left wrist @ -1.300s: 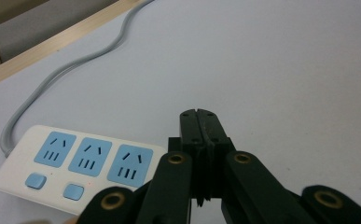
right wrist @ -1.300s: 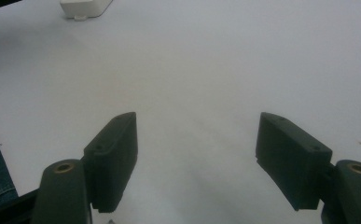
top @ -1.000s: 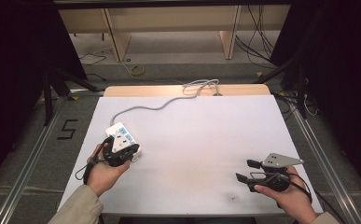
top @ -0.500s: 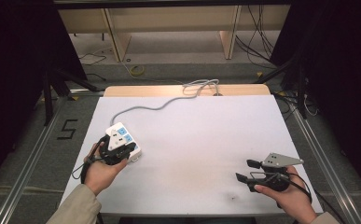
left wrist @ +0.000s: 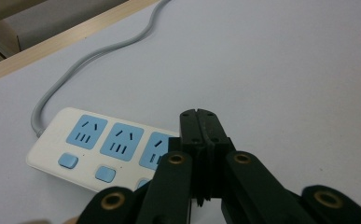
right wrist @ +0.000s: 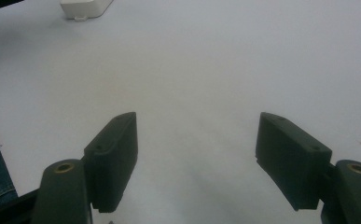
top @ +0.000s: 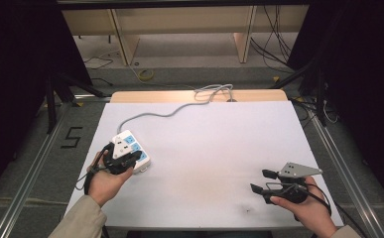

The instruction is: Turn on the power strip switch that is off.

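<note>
A white power strip [top: 136, 148] with blue sockets and blue switches lies at the left of the white table [top: 214, 144]. Its grey cable [top: 164, 114] runs to the back edge. My left gripper [top: 132, 159] hovers over the strip's near end. In the left gripper view its jaws [left wrist: 200, 116] are shut, with nothing between them, just above the strip [left wrist: 99, 140] and its cable [left wrist: 71, 74]. My right gripper [top: 260, 181] rests at the front right, open and empty. In the right gripper view its jaws [right wrist: 197, 140] stand wide apart over bare table, the strip's end [right wrist: 85, 7] far off.
A wooden board [top: 194, 95] borders the table's far edge, where the cable loops off. Metal rails run along both sides of the table. A "5" mark [top: 72, 137] is on the floor at the left. Shelves and cables lie beyond.
My left hand has shifted slightly over the near end of the power strip. The right gripper has not moved.
</note>
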`<state>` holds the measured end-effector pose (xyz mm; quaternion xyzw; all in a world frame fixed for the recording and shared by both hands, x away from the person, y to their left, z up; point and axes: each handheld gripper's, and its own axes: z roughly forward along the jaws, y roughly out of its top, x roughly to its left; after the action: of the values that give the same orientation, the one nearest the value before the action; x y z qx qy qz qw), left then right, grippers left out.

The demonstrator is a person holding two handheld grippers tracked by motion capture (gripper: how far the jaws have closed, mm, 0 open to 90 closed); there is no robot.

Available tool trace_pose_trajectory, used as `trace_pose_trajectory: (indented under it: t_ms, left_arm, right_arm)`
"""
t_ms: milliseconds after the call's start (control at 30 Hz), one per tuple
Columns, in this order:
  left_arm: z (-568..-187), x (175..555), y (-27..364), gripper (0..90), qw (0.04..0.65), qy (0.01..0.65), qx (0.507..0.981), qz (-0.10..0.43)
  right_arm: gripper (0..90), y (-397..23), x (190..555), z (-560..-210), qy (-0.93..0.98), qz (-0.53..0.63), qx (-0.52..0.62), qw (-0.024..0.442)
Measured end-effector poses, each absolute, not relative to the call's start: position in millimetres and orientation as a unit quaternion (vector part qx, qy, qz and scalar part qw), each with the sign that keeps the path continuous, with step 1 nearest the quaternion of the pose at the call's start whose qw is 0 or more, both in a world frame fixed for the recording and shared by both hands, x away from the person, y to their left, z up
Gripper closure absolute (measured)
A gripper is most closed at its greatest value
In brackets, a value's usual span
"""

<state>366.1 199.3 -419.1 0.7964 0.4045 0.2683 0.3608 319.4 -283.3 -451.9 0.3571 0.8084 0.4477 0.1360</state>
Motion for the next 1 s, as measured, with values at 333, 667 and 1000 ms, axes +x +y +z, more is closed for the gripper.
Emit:
trace_pose_trajectory:
  t_ms: [333, 667, 1000]
  left_arm:
    - [-418.9, 368.6, 204.6, 89.9, 0.360, 0.412, 0.791, 0.274]
    - [-418.6, 370.5, 209.2, 89.9, 0.358, 0.419, 0.788, 0.274]
    - [-418.9, 372.7, 215.2, 89.9, 0.357, 0.430, 0.783, 0.273]
  right_arm:
    - [30.2, -283.2, 319.6, -452.0, 0.809, 0.447, 0.357, 0.136]
    - [30.4, -283.2, 319.4, -451.9, 0.808, 0.448, 0.357, 0.135]
    - [30.3, -283.1, 319.5, -451.9, 0.808, 0.448, 0.357, 0.136]
